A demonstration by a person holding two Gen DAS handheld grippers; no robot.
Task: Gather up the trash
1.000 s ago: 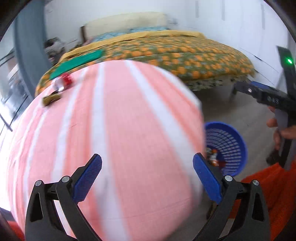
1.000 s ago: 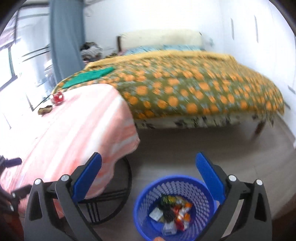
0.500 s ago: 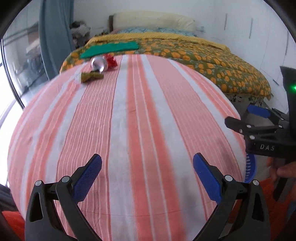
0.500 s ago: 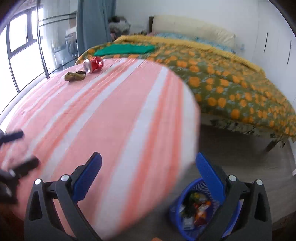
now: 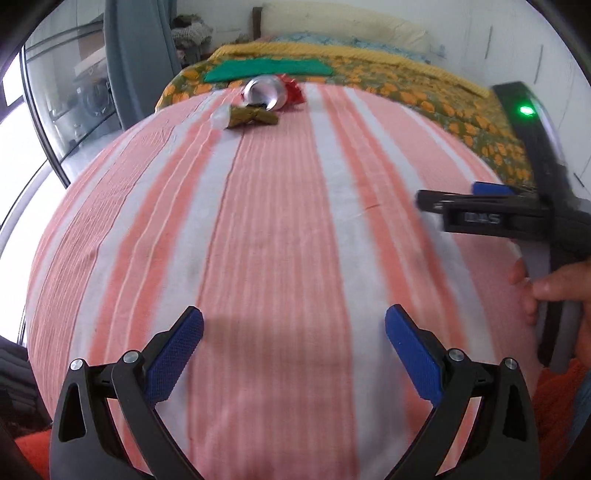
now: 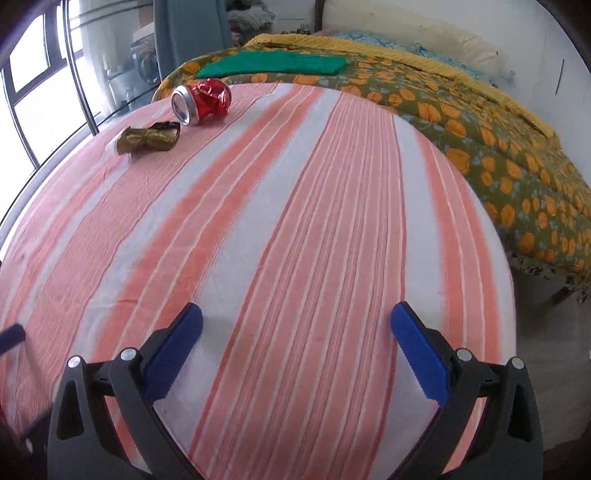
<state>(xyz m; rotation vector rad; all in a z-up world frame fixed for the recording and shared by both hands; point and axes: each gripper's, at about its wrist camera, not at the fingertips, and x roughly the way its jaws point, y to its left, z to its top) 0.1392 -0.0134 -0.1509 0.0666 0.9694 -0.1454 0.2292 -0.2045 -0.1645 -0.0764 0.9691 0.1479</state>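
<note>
A crushed red can (image 6: 202, 99) lies on its side at the far edge of a round table with an orange-and-white striped cloth (image 6: 295, 229). A crumpled gold-brown wrapper (image 6: 149, 138) lies just in front of it. Both also show in the left wrist view: can (image 5: 269, 93), wrapper (image 5: 251, 116). My left gripper (image 5: 294, 347) is open and empty over the near part of the table. My right gripper (image 6: 296, 345) is open and empty over the near right part; it also shows from the side in the left wrist view (image 5: 491, 214).
A bed with an orange-flowered green cover (image 6: 461, 110) stands behind and right of the table, with a folded green cloth (image 6: 273, 64) on it. A window with dark bars (image 6: 40, 74) and a grey curtain (image 6: 184, 33) are at the left.
Both grippers have swung left and forward over the table. The blue basket has left both views. The can and wrapper appear closer.
</note>
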